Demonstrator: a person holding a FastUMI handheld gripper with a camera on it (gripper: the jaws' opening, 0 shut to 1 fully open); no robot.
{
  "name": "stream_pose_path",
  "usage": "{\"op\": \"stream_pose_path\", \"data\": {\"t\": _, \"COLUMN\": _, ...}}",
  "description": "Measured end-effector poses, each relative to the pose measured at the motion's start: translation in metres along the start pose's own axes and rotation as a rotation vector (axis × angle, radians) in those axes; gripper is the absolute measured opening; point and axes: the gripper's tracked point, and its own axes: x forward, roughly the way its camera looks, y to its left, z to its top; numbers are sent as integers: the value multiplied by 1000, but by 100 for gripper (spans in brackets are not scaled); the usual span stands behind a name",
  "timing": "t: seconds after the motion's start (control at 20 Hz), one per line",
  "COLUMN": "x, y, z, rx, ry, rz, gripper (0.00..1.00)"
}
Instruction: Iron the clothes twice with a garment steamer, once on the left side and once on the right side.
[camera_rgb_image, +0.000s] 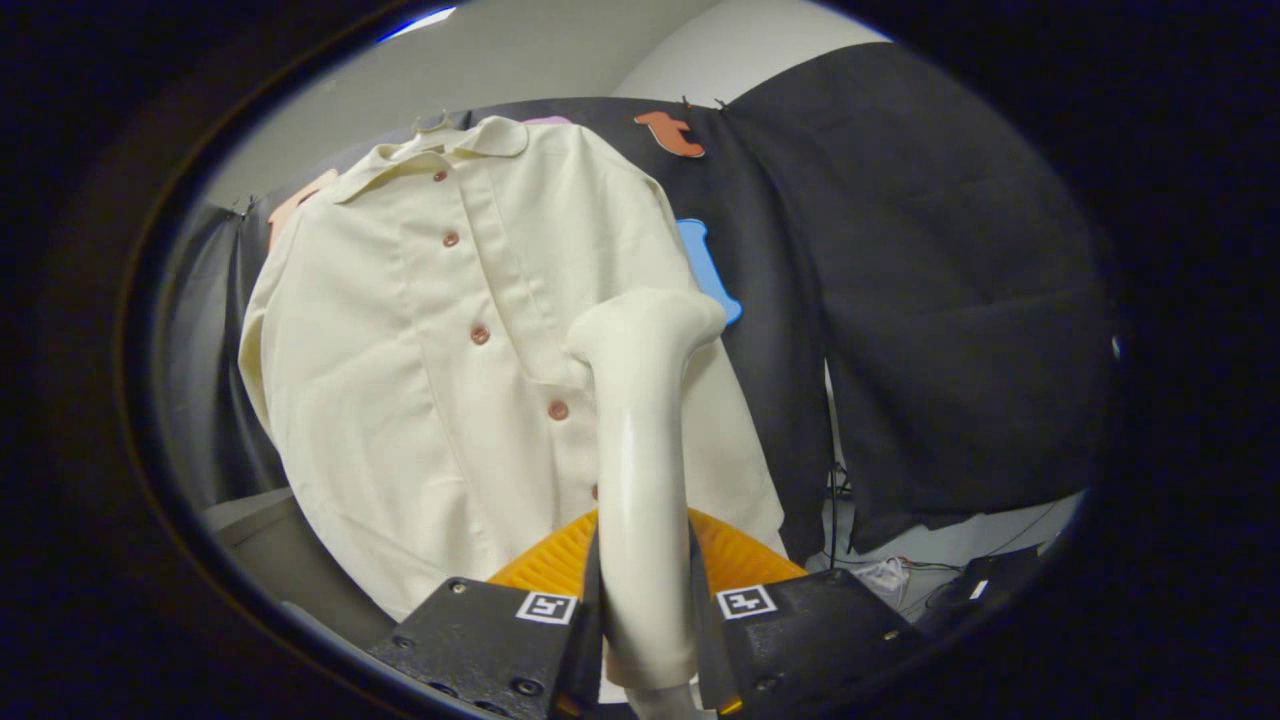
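A cream button-up shirt (400, 340) with small reddish buttons hangs on a hanger in front of the black cloth wall. My gripper (645, 620) is shut on the handle of a cream garment steamer (640, 450), both fingers pressing its sides. The steamer stands upright between the fingers. Its head sits at the top, against the shirt's right side, a little right of the button placket at about mid-height. The shirt's lower hem is partly hidden behind the steamer and the fingers.
An orange ribbed object (560, 565) lies just beyond the fingers, below the shirt. Cables and small items (890, 575) lie on the floor to the right, under the black cloth. A grey surface (250, 520) lies below the shirt's left side.
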Motion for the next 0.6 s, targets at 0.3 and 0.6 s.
{"op": "stream_pose_path", "data": {"t": 0.3, "x": -17, "y": -19, "z": -44, "rx": 9, "ry": 77, "rz": -32, "gripper": 37}}
{"op": "stream_pose_path", "data": {"t": 0.6, "x": -36, "y": -34, "z": -82, "rx": 23, "ry": 145, "rz": -63, "gripper": 37}}
